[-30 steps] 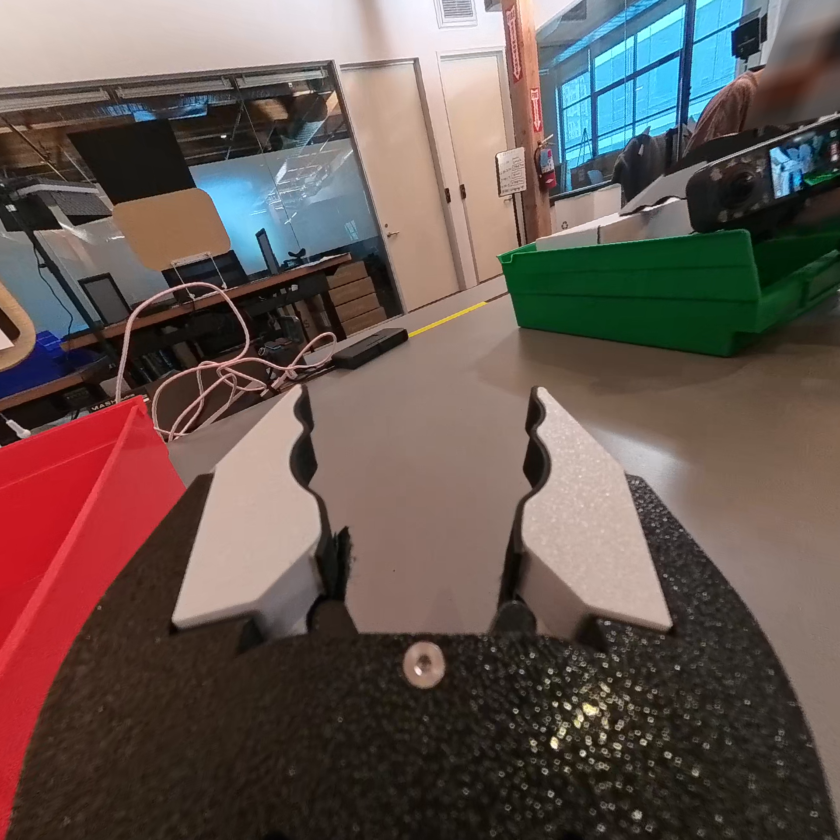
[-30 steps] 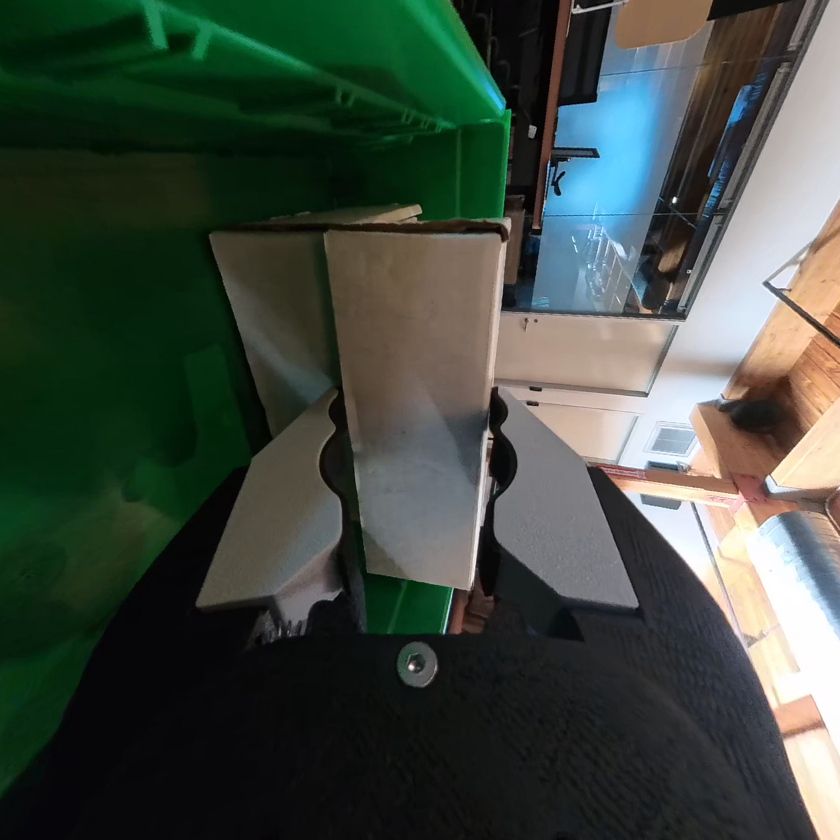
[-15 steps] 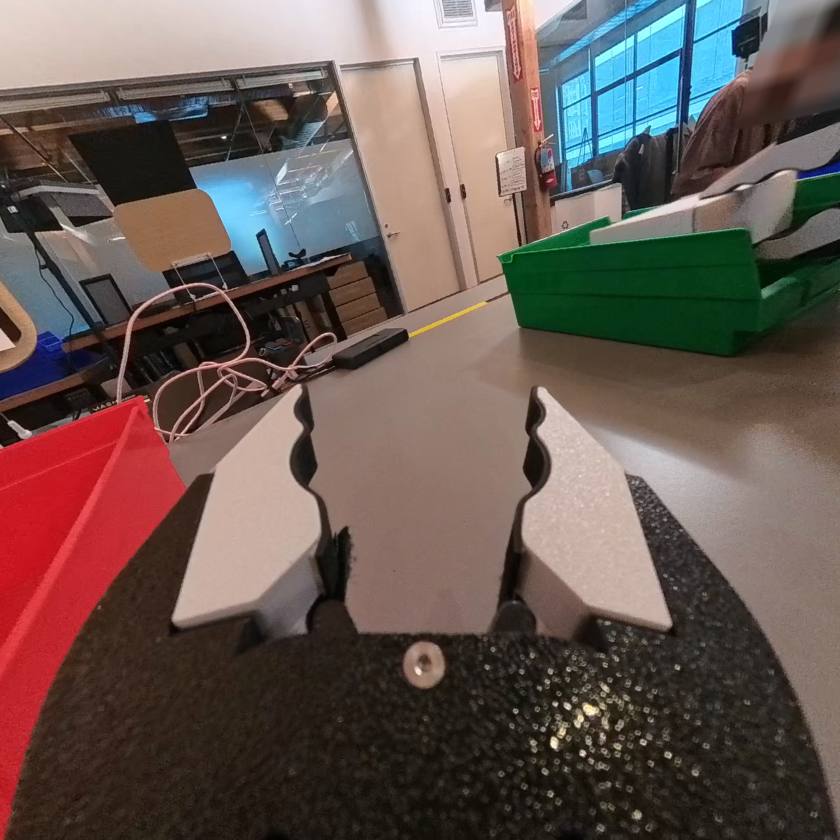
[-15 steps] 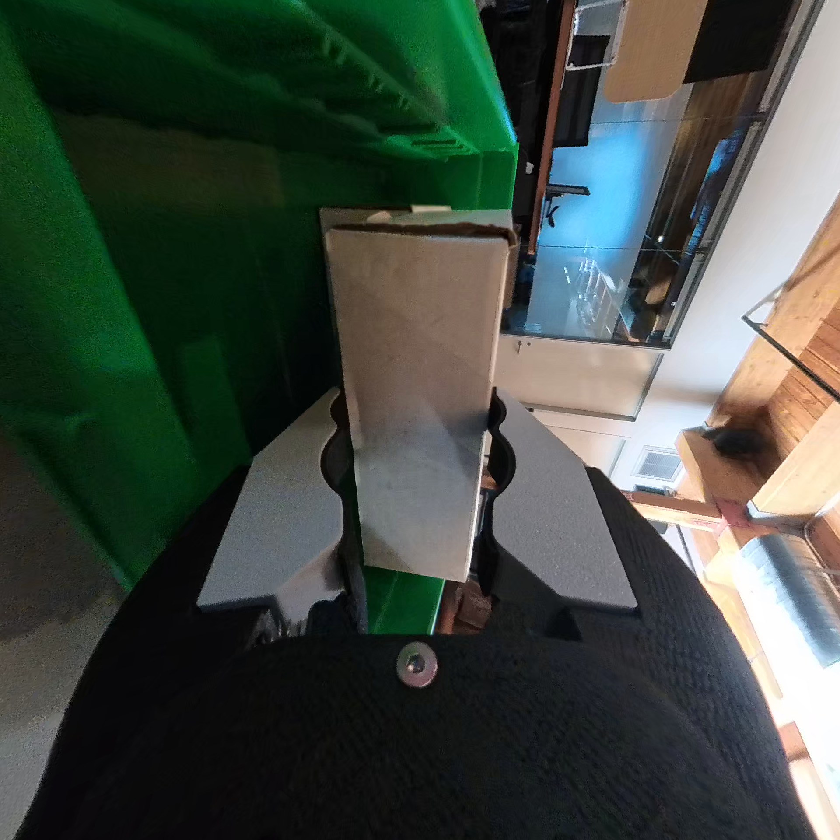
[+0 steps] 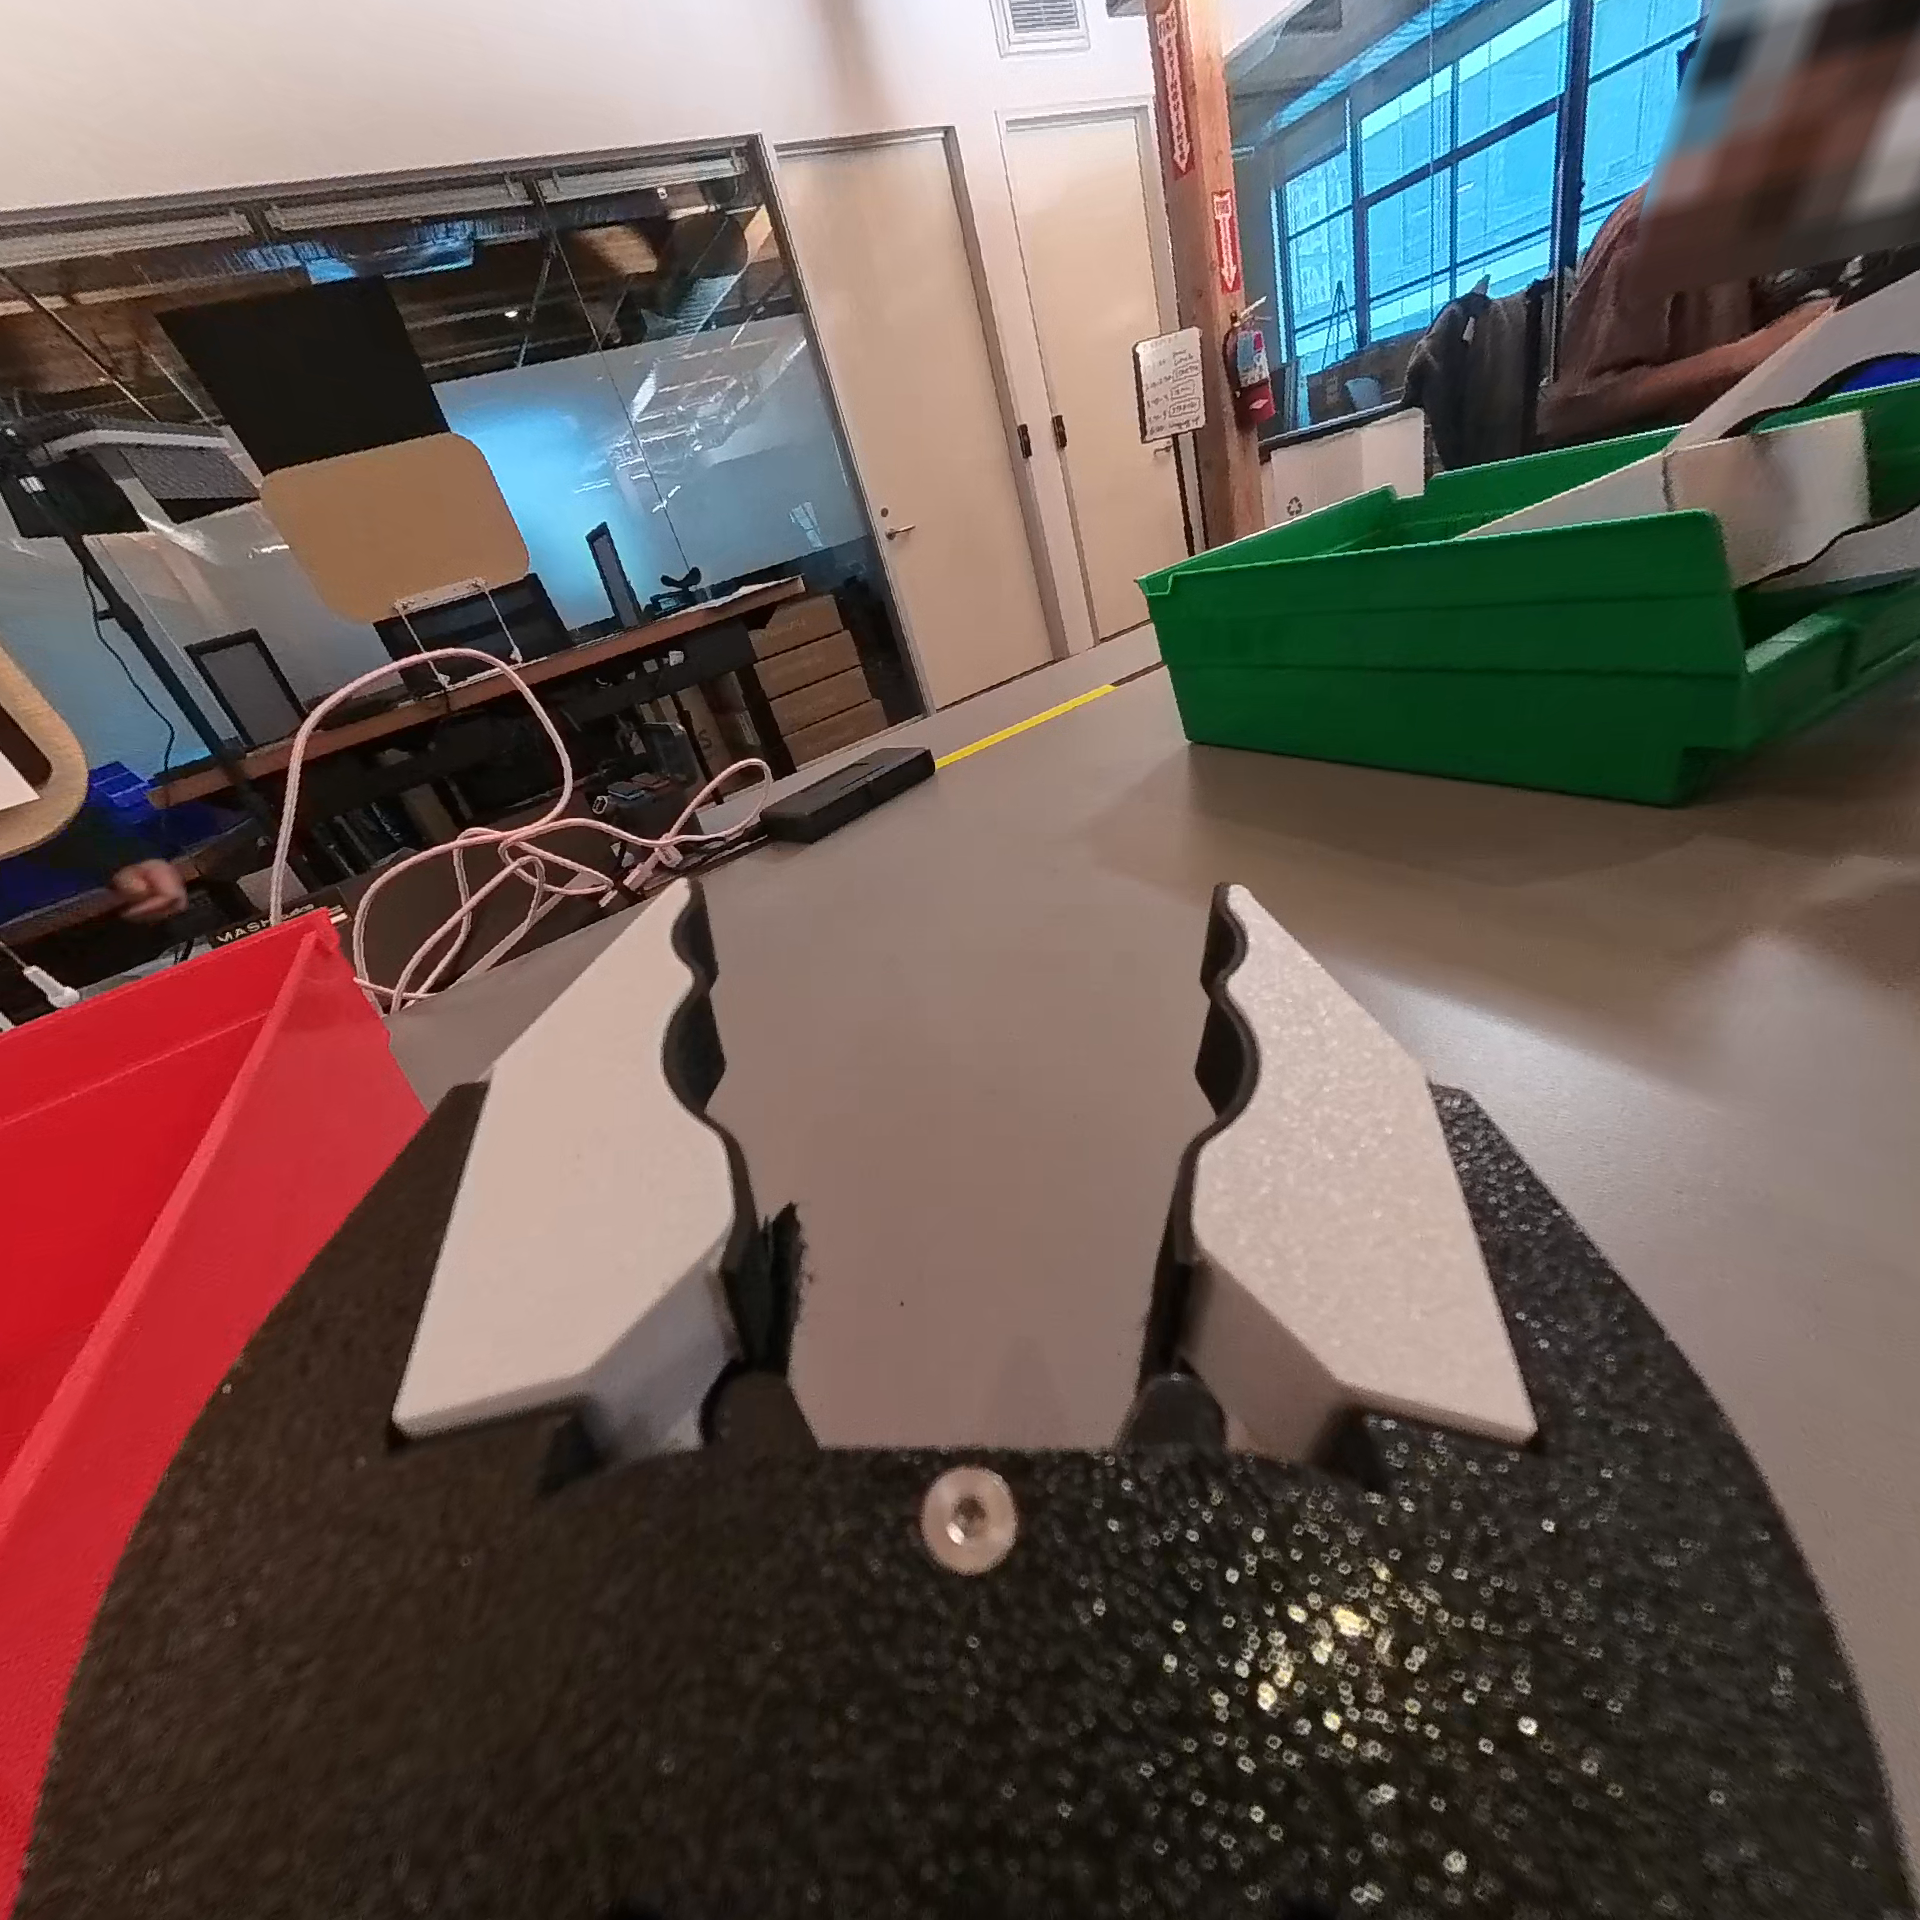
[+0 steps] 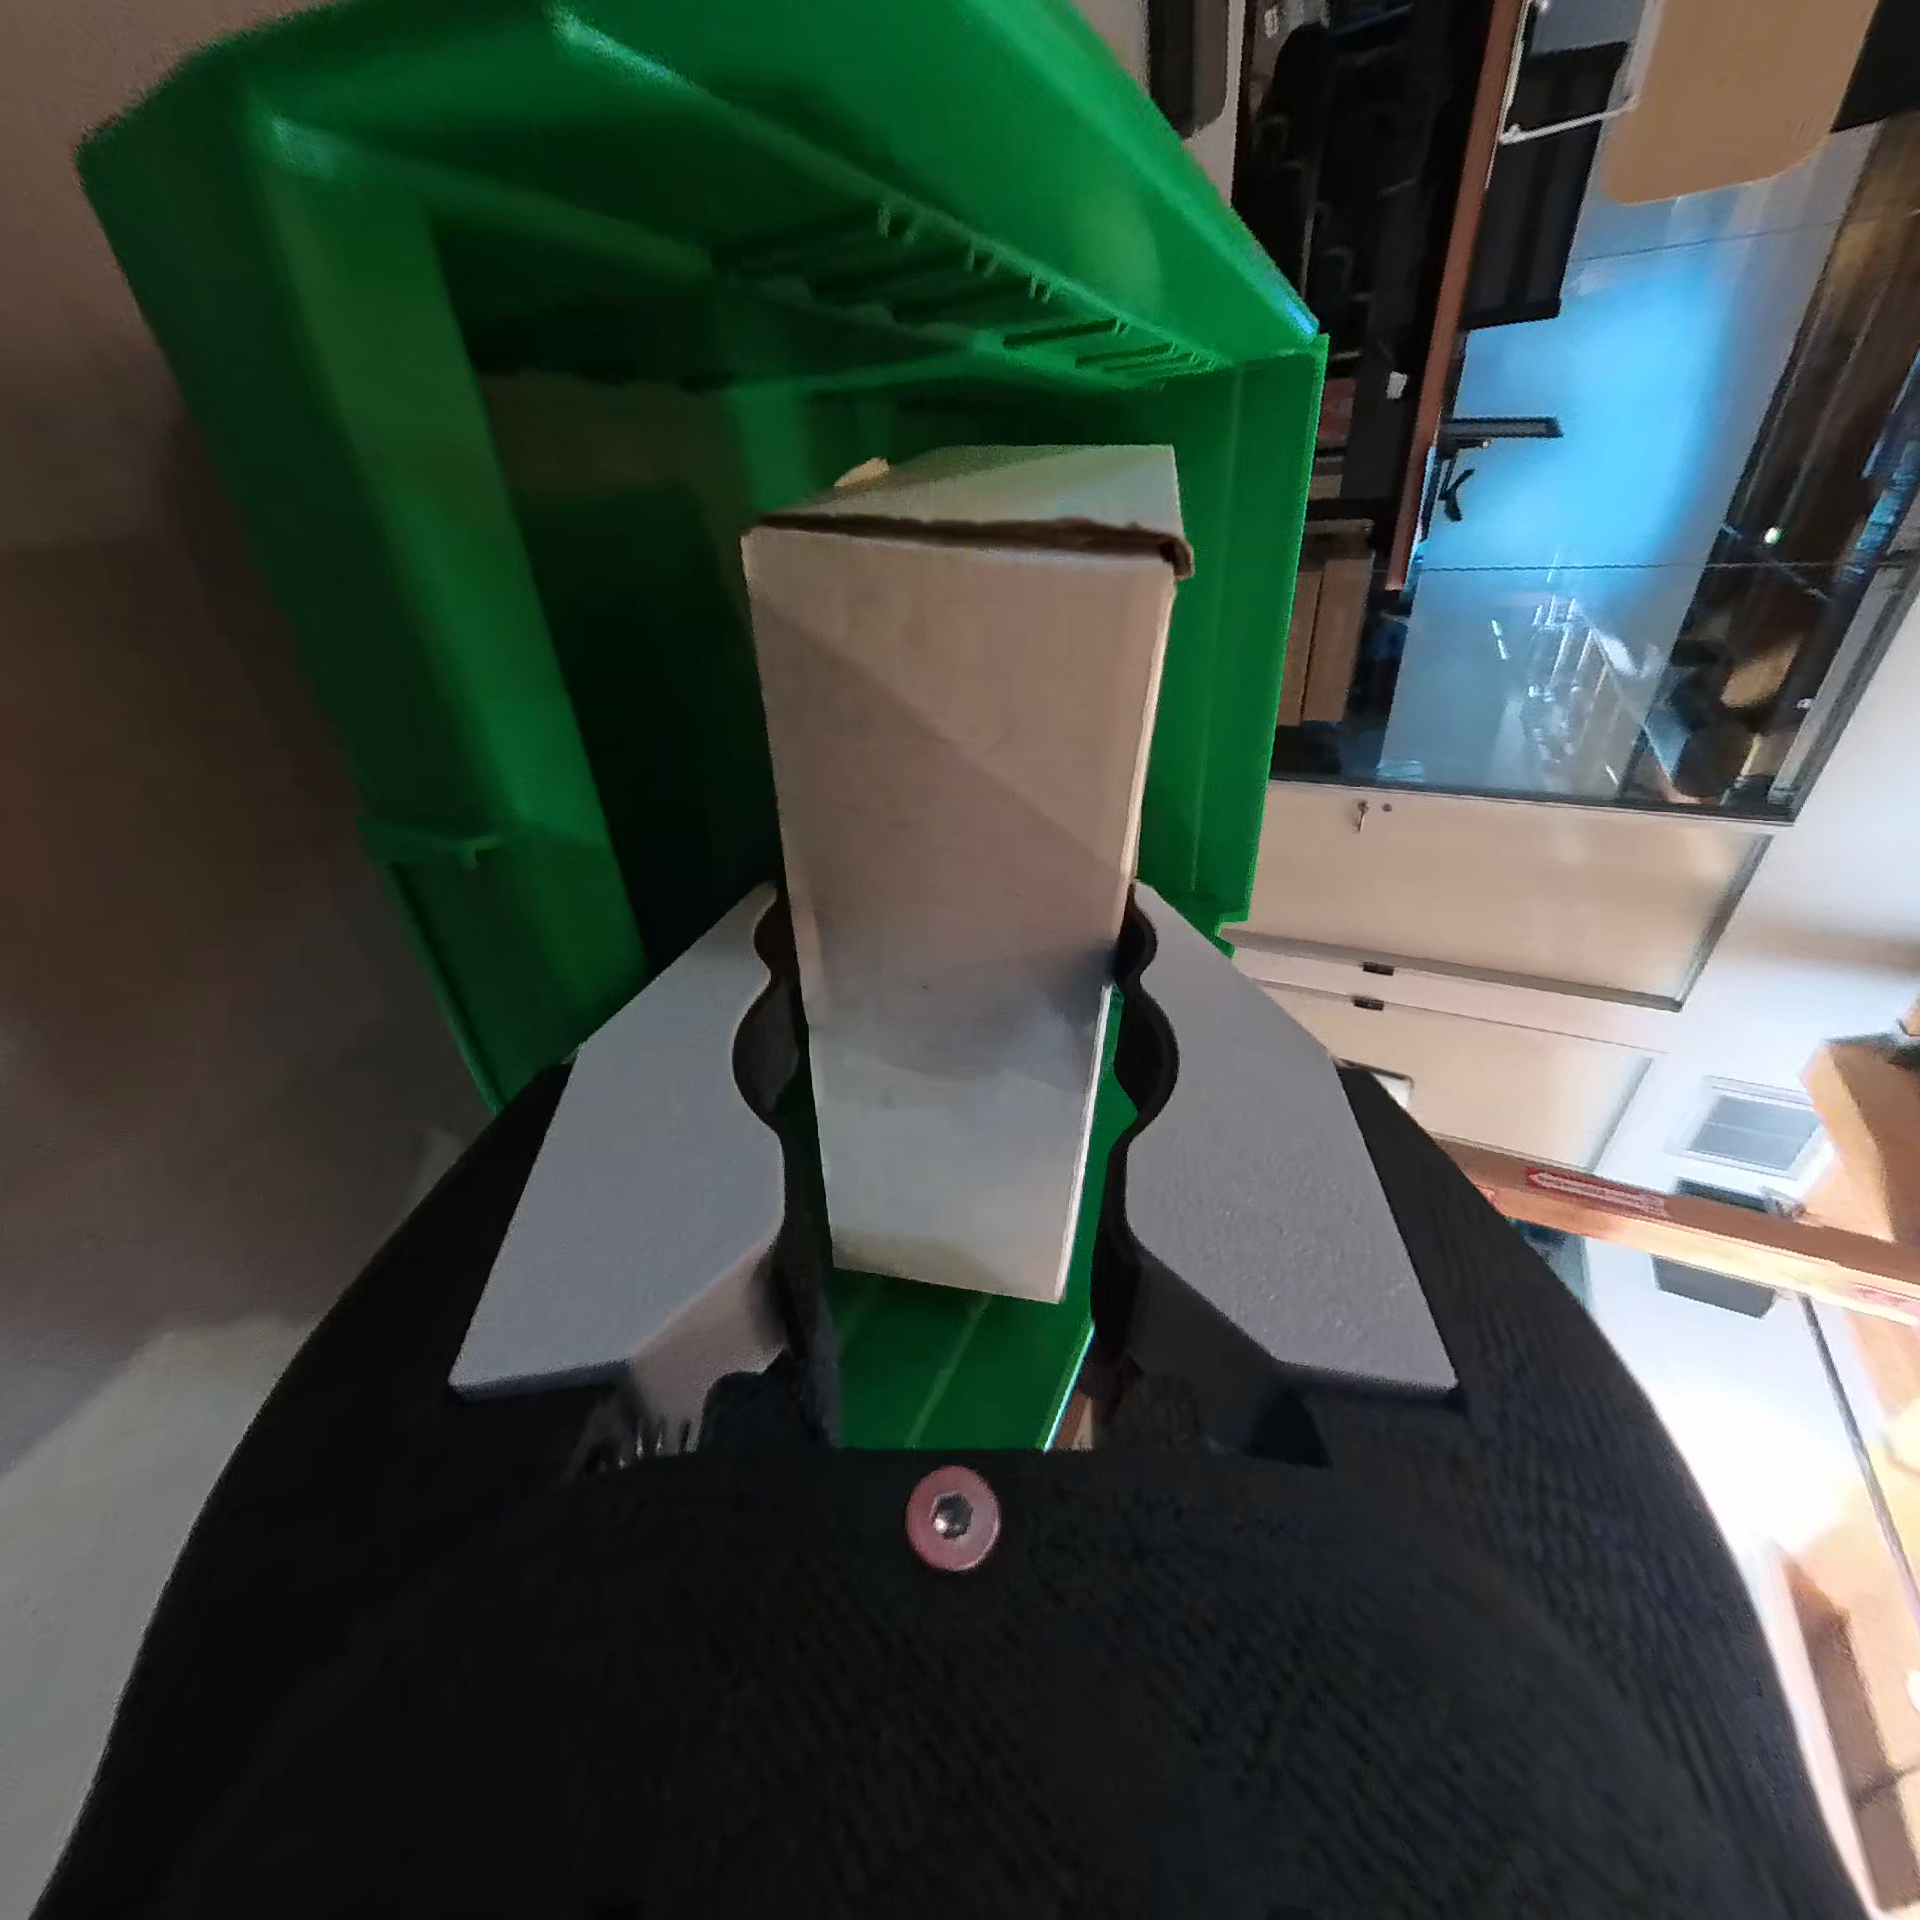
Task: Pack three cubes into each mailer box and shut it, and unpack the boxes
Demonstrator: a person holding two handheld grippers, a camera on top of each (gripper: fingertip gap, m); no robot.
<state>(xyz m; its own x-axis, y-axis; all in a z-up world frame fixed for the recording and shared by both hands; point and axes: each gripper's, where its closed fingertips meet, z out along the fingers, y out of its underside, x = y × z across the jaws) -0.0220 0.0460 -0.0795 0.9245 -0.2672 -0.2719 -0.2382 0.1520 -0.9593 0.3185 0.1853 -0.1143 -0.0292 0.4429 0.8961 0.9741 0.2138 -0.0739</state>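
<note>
Grey surface (image 5: 1455, 1039), broad and bare mid-span. Green bin (image 5: 1455, 665) toward far right edge. Red bin (image 5: 156, 1195) at left edge. White mailer box (image 6: 956, 831) pinched in right hand-held gripper (image 6: 956, 940) over green bin. Left hand-held gripper (image 5: 956, 925) spread wide, nothing held.

Bright daylight, fisheye edges, slight blur

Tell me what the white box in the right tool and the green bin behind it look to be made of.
White box: likely cardboard, with a matte white outer face; the far end shows a raw brown edge. Green bin: apparently moulded plastic, smooth and slightly glossy, with ribs along its far wall. Right tool grips the box on both sides.
</note>
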